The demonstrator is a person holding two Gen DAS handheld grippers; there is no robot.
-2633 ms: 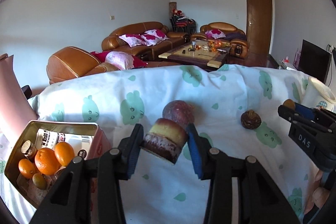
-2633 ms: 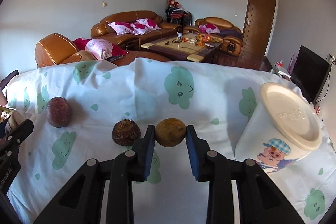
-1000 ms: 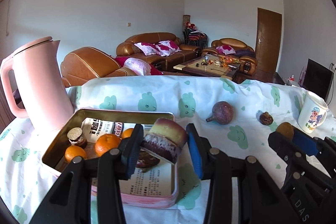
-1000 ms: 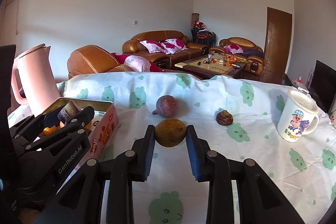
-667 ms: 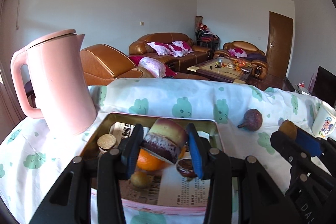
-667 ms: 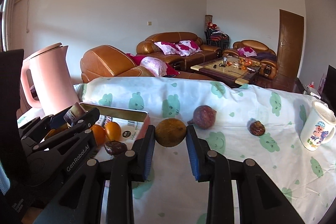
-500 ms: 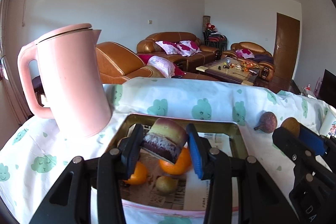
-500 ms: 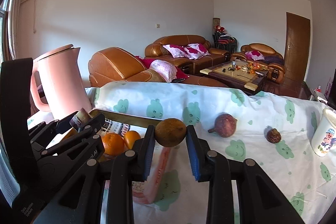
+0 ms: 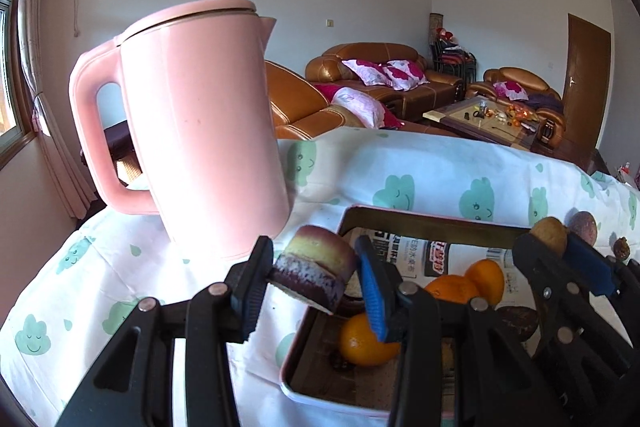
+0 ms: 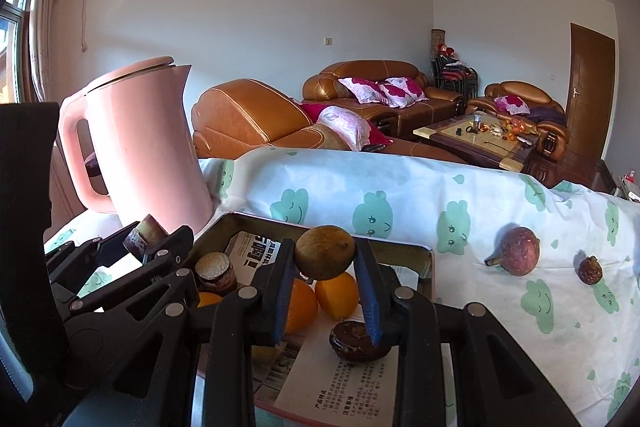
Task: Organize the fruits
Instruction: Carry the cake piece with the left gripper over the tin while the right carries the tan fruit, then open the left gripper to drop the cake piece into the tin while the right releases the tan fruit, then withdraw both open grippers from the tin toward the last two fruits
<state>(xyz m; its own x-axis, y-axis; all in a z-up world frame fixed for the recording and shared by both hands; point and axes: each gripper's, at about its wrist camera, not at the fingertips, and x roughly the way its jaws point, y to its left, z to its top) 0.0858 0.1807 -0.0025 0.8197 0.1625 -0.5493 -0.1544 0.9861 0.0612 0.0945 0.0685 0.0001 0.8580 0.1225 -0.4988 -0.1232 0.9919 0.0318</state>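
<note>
My left gripper (image 9: 314, 277) is shut on a cut fruit chunk (image 9: 316, 269), yellow-green on top and purple below, held over the left edge of the metal tin (image 9: 420, 225). My right gripper (image 10: 325, 273) is shut on a round brown fruit (image 10: 325, 251) and holds it above the tin (image 10: 256, 221). The tin is lined with printed paper and holds oranges (image 10: 338, 295), a dark brown fruit (image 10: 356, 347) and a small cut piece (image 10: 214, 267). The right gripper also shows in the left wrist view (image 9: 560, 251).
A tall pink kettle (image 9: 200, 131) stands just left of the tin. A purple passion fruit (image 10: 518, 251) and a small dark fruit (image 10: 590, 270) lie on the cloud-print tablecloth (image 10: 400, 199) to the right. Sofas and a coffee table are beyond the table.
Both grippers have moved left with their fruit, from over the open cloth to over the tin. The kettle has come close on the left; the mug has left both views.
</note>
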